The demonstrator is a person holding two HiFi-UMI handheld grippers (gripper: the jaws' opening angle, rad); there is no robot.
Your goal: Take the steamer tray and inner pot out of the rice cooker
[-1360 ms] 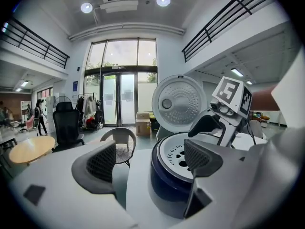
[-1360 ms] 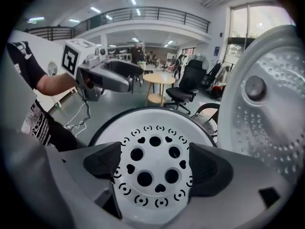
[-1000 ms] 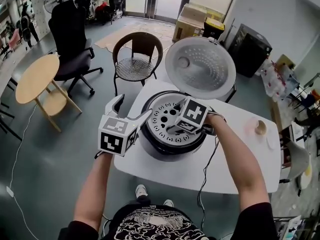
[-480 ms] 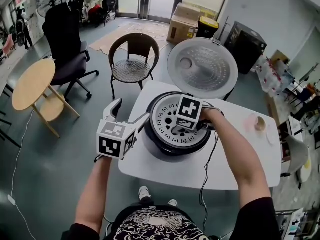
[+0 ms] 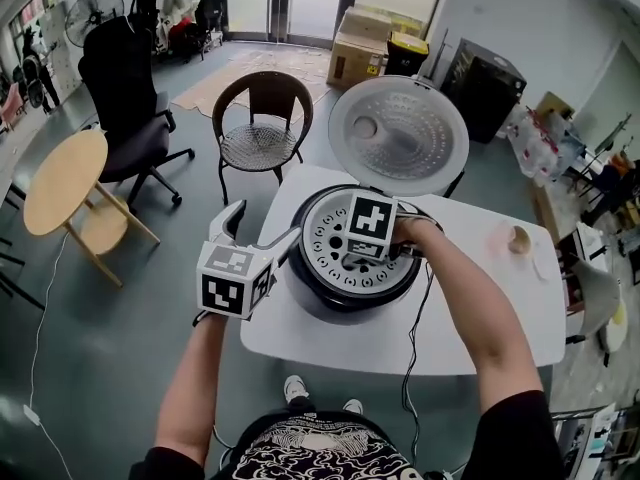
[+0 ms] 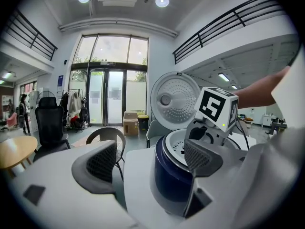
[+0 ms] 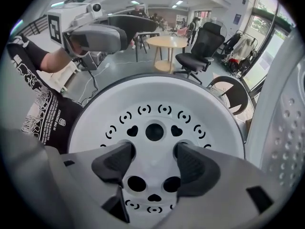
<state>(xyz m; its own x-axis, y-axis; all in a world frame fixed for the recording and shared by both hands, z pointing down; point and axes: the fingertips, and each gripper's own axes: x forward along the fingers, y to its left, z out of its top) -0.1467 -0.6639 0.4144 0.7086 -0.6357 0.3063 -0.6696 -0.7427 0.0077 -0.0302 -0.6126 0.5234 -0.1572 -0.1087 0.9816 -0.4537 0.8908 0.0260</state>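
The step in hand is the grip on the steamer tray [image 7: 155, 151], which lies flat in the mouth of the rice cooker [image 5: 340, 303] on the white counter [image 5: 470, 333]. The right tongs [image 7: 153, 162] point almost straight down into it. Their jaws have just been closing and stand half apart. Each tip is dipped in one round hole, with the small bridge of the tray between them. A dark edge of each hole shows inside the pads [image 7: 114, 162], so I judge they do not press yet.

To do it well, the closing should finish until both pads bite the bridge evenly. Then the lift should go straight up, because a tilted tray may jam on the rim. The left tongs [image 5: 267, 223] hover at the near left of the cooker, jaws wide apart and empty. They could steady the body if it wants to rise with the tray. The inner pot is not visible; I suppose it sits under the tray.

The tray is a smooth white disc, probably plastic, pierced with round holes, two heart shapes and short curved slots in a ring. The cooker body is rounded, dark blue and glossy. The open lid [image 5: 400, 133] stands at the far side, its inner plate silver and dimpled. The pads are dark with a fine grid texture.
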